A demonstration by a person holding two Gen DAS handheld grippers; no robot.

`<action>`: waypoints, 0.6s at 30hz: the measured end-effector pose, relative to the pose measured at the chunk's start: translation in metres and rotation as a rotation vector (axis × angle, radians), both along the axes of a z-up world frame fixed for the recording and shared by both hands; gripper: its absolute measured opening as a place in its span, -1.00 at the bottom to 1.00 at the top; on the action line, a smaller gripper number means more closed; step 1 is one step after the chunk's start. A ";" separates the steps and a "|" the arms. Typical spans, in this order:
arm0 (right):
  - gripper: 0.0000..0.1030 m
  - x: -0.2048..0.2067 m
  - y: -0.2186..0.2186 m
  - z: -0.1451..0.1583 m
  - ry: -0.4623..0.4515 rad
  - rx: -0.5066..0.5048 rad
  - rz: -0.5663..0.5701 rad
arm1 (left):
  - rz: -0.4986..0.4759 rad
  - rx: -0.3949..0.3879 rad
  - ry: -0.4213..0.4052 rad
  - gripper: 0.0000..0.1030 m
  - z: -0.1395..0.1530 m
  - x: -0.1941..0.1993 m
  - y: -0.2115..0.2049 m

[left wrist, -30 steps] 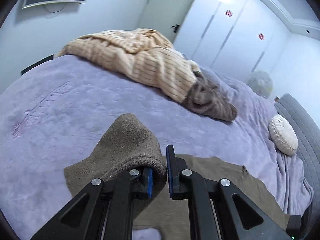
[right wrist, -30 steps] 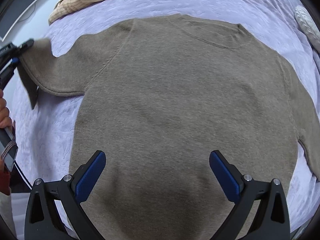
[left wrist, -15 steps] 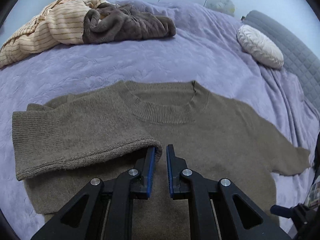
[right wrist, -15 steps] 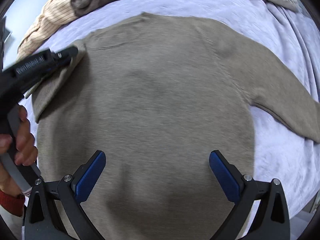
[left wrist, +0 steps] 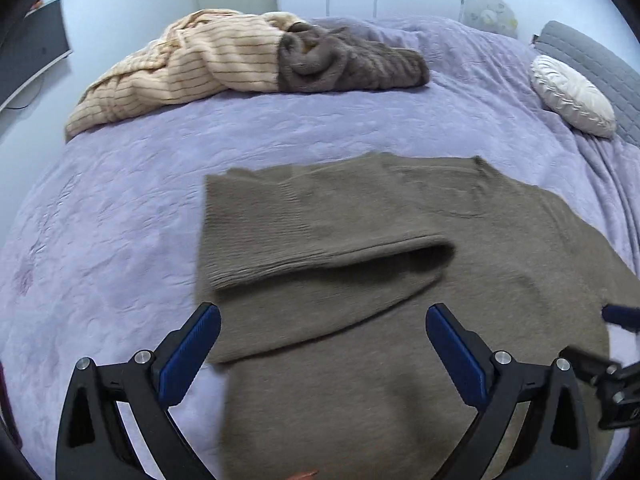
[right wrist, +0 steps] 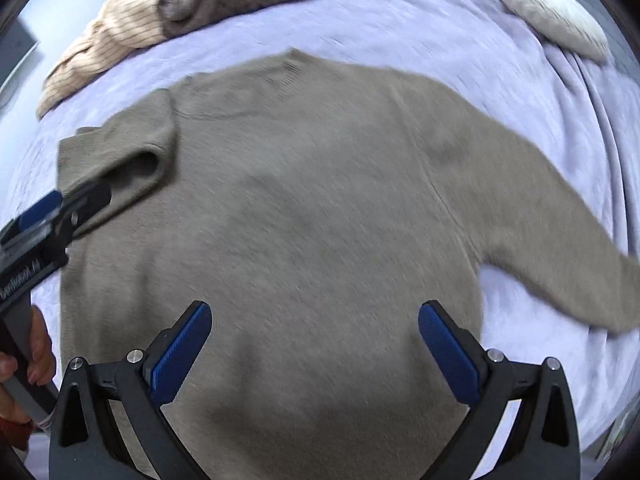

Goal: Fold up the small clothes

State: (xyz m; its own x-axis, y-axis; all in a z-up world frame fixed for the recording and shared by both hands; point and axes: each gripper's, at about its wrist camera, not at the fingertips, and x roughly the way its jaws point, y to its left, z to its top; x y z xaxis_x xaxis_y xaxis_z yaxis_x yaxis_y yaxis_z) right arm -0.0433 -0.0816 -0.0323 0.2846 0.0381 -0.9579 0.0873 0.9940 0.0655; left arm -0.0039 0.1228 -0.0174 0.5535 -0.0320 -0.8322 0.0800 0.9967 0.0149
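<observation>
Sweater (right wrist: 320, 220), unfolded sleeve (right wrist: 560, 264) — right view only

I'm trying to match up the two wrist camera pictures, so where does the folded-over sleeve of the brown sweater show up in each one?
Left wrist view: the folded sleeve lies centre-left, across the sweater chest, just beyond the open left gripper.
Right wrist view: the folded sleeve sits at the upper left, its cuff opening toward the middle, beside the left gripper.
Shared landmark: the striped cream garment at the bed's far side.

Left tongs (left wrist: 323, 344) gape wide with nothing between the blue pads; right tongs (right wrist: 314, 338) likewise spread wide, both pointing forward and downward
</observation>
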 end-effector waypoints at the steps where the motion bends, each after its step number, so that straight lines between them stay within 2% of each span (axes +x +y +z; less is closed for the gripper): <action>1: 1.00 0.010 0.012 0.004 -0.020 -0.004 0.050 | 0.026 0.019 0.005 0.99 -0.003 -0.002 0.013; 4: 0.99 0.041 0.051 0.012 -0.085 -0.018 0.208 | 0.118 0.027 0.051 1.00 -0.018 -0.004 0.054; 7: 0.94 0.070 0.111 0.014 -0.170 -0.118 0.438 | 0.221 -0.090 0.105 0.99 -0.027 0.001 0.092; 9: 0.89 0.079 0.139 0.010 -0.205 -0.177 0.550 | 0.264 -0.157 0.127 0.99 -0.031 0.005 0.111; 11: 0.81 0.093 0.167 0.001 -0.221 -0.240 0.640 | 0.269 -0.164 0.120 0.99 -0.030 0.005 0.116; 13: 0.68 0.105 0.189 -0.014 -0.234 -0.323 0.709 | 0.236 -0.137 0.120 0.99 -0.031 0.004 0.112; 14: 0.29 0.104 0.193 -0.018 -0.232 -0.360 0.731 | 0.206 -0.116 0.124 0.99 -0.032 0.004 0.106; 15: -0.58 0.110 0.199 -0.028 -0.214 -0.397 0.749 | 0.178 -0.093 0.127 0.99 -0.033 0.001 0.100; 16: -0.85 0.116 0.202 -0.034 -0.181 -0.402 0.743 | 0.153 -0.075 0.130 0.99 -0.034 -0.001 0.092; 17: -0.84 0.121 0.197 -0.034 -0.164 -0.365 0.705 | 0.132 -0.059 0.134 0.99 -0.037 -0.003 0.086; 18: -0.84 0.129 0.187 -0.028 -0.171 -0.280 0.633 | 0.119 -0.042 0.136 0.99 -0.040 -0.004 0.079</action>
State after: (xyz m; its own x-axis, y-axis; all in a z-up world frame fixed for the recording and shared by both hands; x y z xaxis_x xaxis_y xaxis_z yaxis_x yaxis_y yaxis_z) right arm 0.0854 0.1056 -0.0604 0.4359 0.0046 -0.9000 -0.5012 0.8318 -0.2385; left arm -0.0075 0.2016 -0.0572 0.4375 -0.0090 -0.8992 -0.0403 0.9988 -0.0296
